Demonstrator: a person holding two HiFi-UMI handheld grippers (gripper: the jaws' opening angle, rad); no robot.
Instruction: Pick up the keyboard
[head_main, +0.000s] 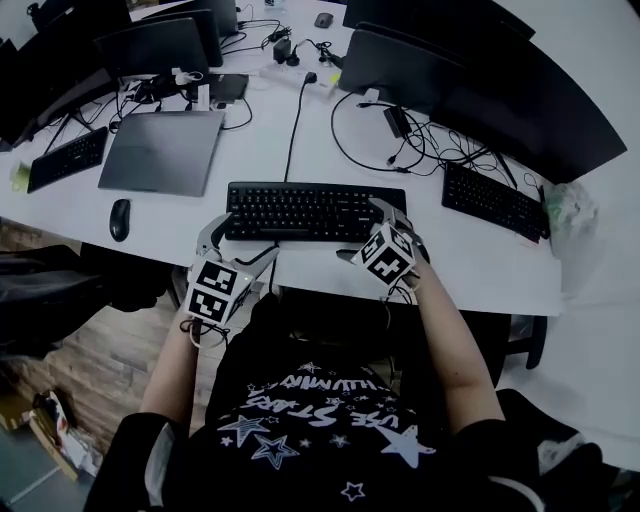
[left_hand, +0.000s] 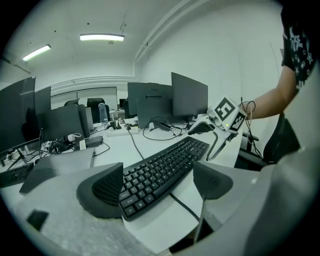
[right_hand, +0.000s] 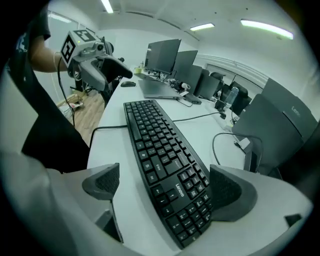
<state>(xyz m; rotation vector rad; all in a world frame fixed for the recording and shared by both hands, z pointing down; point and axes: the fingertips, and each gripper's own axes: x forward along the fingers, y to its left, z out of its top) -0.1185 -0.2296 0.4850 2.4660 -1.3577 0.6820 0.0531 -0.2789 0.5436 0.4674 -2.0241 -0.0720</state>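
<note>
A black keyboard (head_main: 315, 212) lies flat near the front edge of the white desk (head_main: 480, 262), its cable running back across the desk. My left gripper (head_main: 240, 246) is open at the keyboard's left end. In the left gripper view the keyboard (left_hand: 165, 169) end sits between the pads; the left pad (left_hand: 102, 190) is against its far corner and the right pad stands apart from it. My right gripper (head_main: 372, 232) is open around the right end. There the keyboard (right_hand: 160, 157) lies between the jaws, close to the right pad (right_hand: 231, 192), with bare desk before the left pad.
A black mouse (head_main: 119, 218) lies left of the keyboard, and a closed grey laptop (head_main: 165, 150) behind it. More keyboards sit at the far left (head_main: 68, 158) and right (head_main: 495, 200). Dark monitors (head_main: 480, 75) and loose cables (head_main: 400, 140) fill the back.
</note>
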